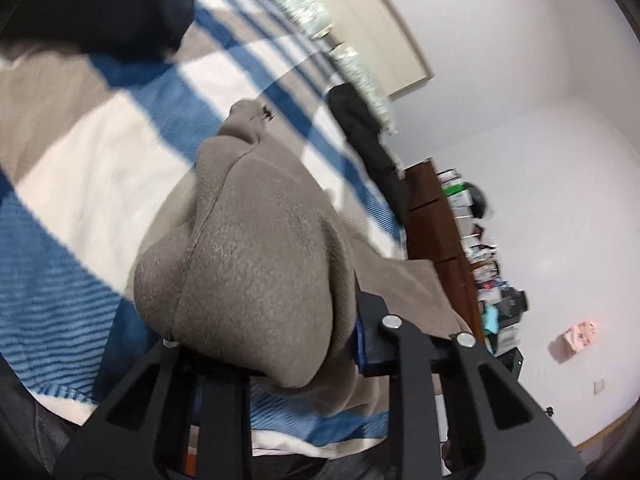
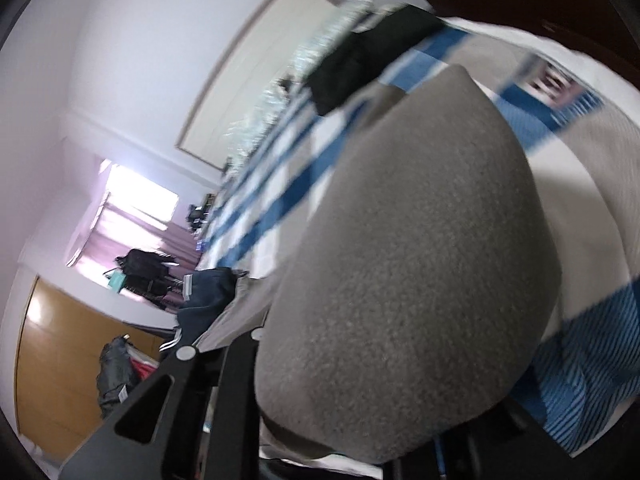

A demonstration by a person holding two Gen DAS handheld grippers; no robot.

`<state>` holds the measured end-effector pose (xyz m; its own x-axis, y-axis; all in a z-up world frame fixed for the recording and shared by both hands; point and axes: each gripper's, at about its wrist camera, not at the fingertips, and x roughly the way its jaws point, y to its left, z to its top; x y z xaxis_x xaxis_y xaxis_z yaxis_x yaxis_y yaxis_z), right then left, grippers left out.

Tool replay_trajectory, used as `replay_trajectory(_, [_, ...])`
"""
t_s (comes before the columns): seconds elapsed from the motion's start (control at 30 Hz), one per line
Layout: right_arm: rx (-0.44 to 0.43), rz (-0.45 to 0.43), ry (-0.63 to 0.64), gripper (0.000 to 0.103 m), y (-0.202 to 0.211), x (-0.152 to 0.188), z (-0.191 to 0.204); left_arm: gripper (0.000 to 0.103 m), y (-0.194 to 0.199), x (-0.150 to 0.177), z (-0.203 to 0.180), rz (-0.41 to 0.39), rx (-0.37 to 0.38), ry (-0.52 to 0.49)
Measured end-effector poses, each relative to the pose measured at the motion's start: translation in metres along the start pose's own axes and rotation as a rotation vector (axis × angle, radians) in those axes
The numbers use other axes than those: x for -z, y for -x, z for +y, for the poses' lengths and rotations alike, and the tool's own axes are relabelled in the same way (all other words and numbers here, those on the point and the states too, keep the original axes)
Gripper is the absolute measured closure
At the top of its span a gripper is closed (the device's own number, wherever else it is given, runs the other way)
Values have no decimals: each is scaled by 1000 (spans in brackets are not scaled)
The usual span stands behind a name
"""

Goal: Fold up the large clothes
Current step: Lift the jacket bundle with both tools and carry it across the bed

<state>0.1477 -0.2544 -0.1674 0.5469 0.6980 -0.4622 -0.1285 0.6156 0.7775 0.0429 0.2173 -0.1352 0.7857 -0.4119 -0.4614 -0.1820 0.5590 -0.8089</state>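
A grey-brown fleece garment [image 1: 256, 248] bulges up in a thick fold right in front of the left wrist camera. My left gripper [image 1: 272, 336] is shut on it, and cloth fills the gap between the black fingers [image 1: 376, 320]. In the right wrist view the same grey garment [image 2: 420, 240] fills the centre. My right gripper [image 2: 372, 380] is shut on that fold. Only its left finger [image 2: 240, 344] shows, as the cloth hides the other. The garment hangs above a bed with a blue, white and beige striped blanket [image 1: 100, 184].
A navy garment [image 1: 100, 4] and a black one [image 1: 360, 128] lie farther up the bed. A brown dresser [image 1: 432, 216] with clutter on top stands past the bed. The right wrist view shows a navy white-striped garment [image 2: 208, 292], a wooden wardrobe [image 2: 60, 352] and a bright window [image 2: 136, 200].
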Motion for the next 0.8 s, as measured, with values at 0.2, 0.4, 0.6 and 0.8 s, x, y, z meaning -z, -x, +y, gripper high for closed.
replay_trajectory(0.2, [-76,19,58,86,12,-17,65,79,41,-25,-32,-39,57,-45])
replay_trajectory(0.4, [-147,58,148,87,6,-17,134,79,89,-49,-38,-83,91,-58])
replay_trajectory(0.6, [-232,118,218,87,-29,-17,221,80,142,-100,-38,-149,95,-76])
replay_trajectory(0.8, [-336,174,297,87,-89,-16,330,80,214,-177,-43,-263,61,-130])
